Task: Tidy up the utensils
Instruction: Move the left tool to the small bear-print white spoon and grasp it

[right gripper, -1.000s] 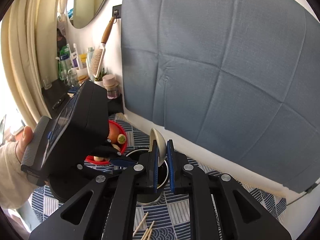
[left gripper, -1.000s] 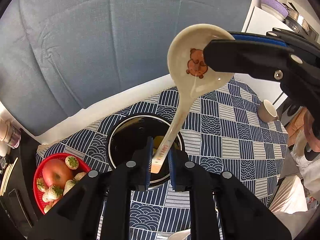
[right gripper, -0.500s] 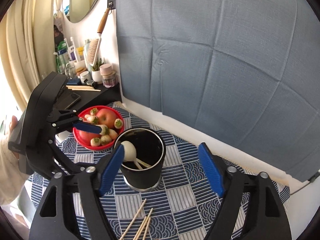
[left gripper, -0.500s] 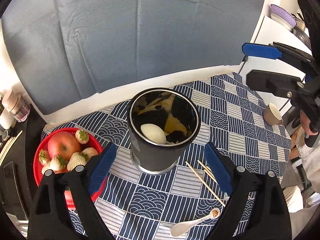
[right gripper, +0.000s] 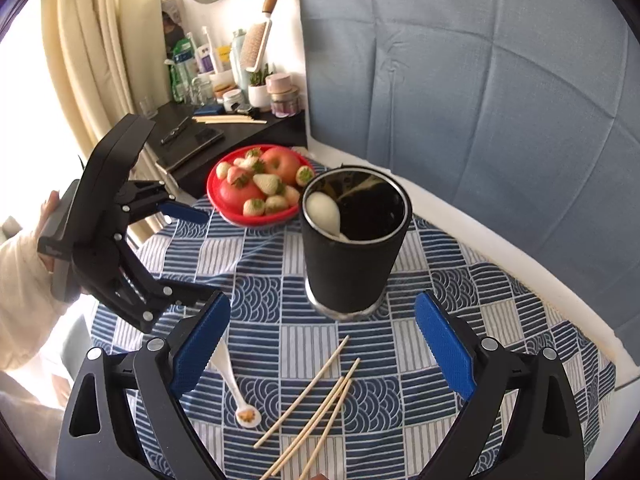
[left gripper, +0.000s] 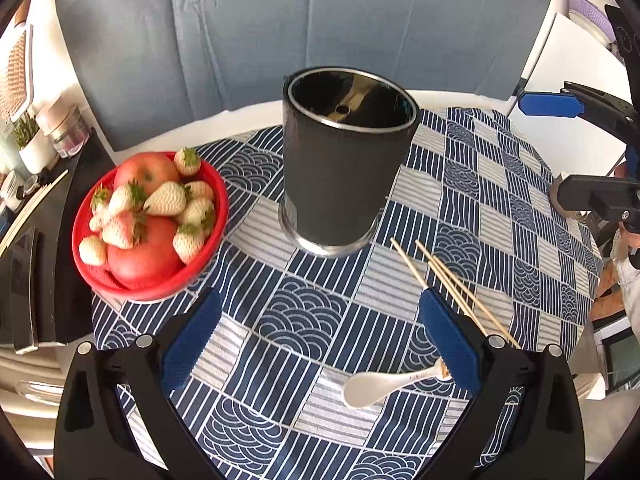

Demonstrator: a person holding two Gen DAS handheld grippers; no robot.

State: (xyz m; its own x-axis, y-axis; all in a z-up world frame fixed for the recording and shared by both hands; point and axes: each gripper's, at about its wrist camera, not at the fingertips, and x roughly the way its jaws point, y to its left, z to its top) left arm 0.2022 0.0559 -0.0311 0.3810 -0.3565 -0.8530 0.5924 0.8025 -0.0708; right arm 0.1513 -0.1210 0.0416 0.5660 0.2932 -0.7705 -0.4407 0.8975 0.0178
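A black utensil holder (left gripper: 345, 160) stands mid-table on the patterned cloth; in the right wrist view (right gripper: 354, 240) a white spoon (right gripper: 325, 212) leans inside it. A second white spoon (left gripper: 384, 386) lies on the cloth near my left gripper's right finger, also in the right wrist view (right gripper: 236, 388). Several wooden chopsticks (left gripper: 448, 284) lie right of the holder, also in the right wrist view (right gripper: 320, 404). My left gripper (left gripper: 320, 340) is open and empty, low over the cloth. My right gripper (right gripper: 322, 344) is open and empty, in front of the holder.
A red bowl (left gripper: 156, 284) of apples and strawberries sits left of the holder, also in the right wrist view (right gripper: 224, 208). A dark side shelf (right gripper: 224, 132) with bottles, jars and chopsticks stands behind it. A blue-grey backdrop (right gripper: 480, 60) hangs behind the table.
Both grippers let go of the bear-print spoon, which now rests in the holder. Both opened wide and pulled back and down towards the table's front.
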